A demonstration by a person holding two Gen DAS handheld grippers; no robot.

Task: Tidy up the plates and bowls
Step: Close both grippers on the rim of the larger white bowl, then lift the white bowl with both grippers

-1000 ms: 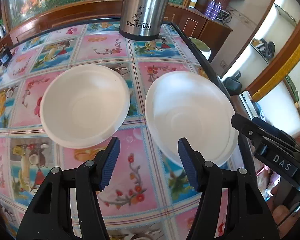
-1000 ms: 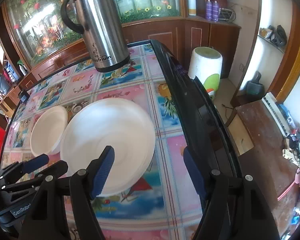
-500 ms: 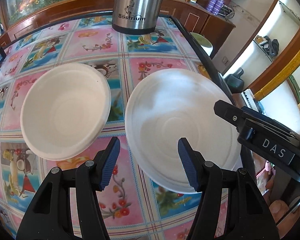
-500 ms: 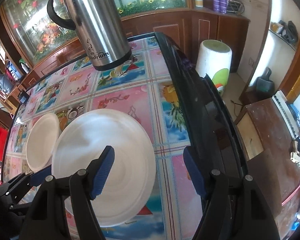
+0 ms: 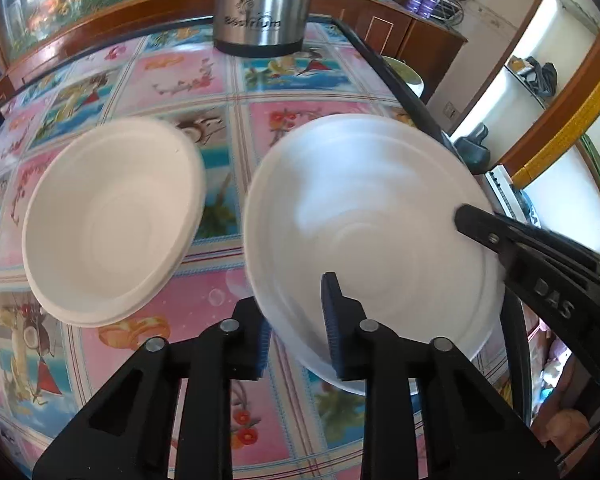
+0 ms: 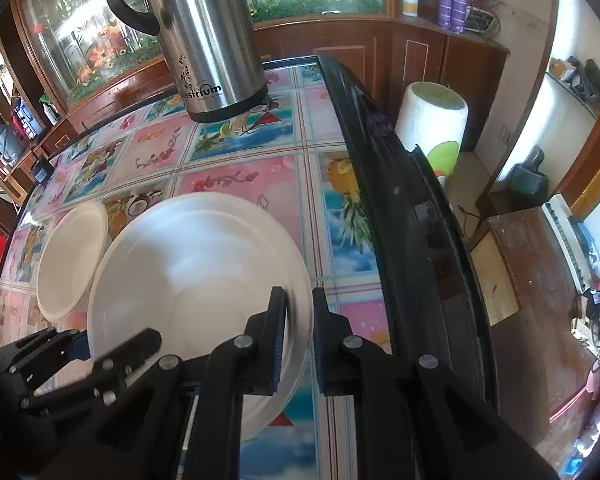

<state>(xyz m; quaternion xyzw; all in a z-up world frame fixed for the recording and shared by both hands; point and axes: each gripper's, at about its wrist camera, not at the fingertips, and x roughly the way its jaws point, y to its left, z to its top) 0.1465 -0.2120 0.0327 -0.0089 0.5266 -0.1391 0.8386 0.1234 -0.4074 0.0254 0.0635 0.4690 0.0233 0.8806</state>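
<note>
Both grippers have just been closing, with the plate's rim between each pair of jaws. Nearest the left wrist camera, at six o'clock, the left gripper (image 5: 296, 320) is clamped on the near edge of the wide, shallow white foam plate (image 5: 364, 216). In the right wrist view the right gripper (image 6: 298, 336) is pinched tight on the same plate (image 6: 188, 280) at its five o'clock rim.

Risk one: thin foam, two grips. If the hands pull apart or twist unevenly, I'd expect the rim to crease or tear.

Risk two: the plate sits close to the table's black edge (image 6: 384, 184) at three o'clock, so a slip could send it to the floor.

Farther out at nine o'clock, the deeper white foam bowl (image 5: 112, 220) rests on the colourful tiled table (image 5: 204, 76), just beside the plate; a careless swing could knock it. At twelve o'clock stands the tall steel flask (image 6: 204, 36), well apart.
</note>
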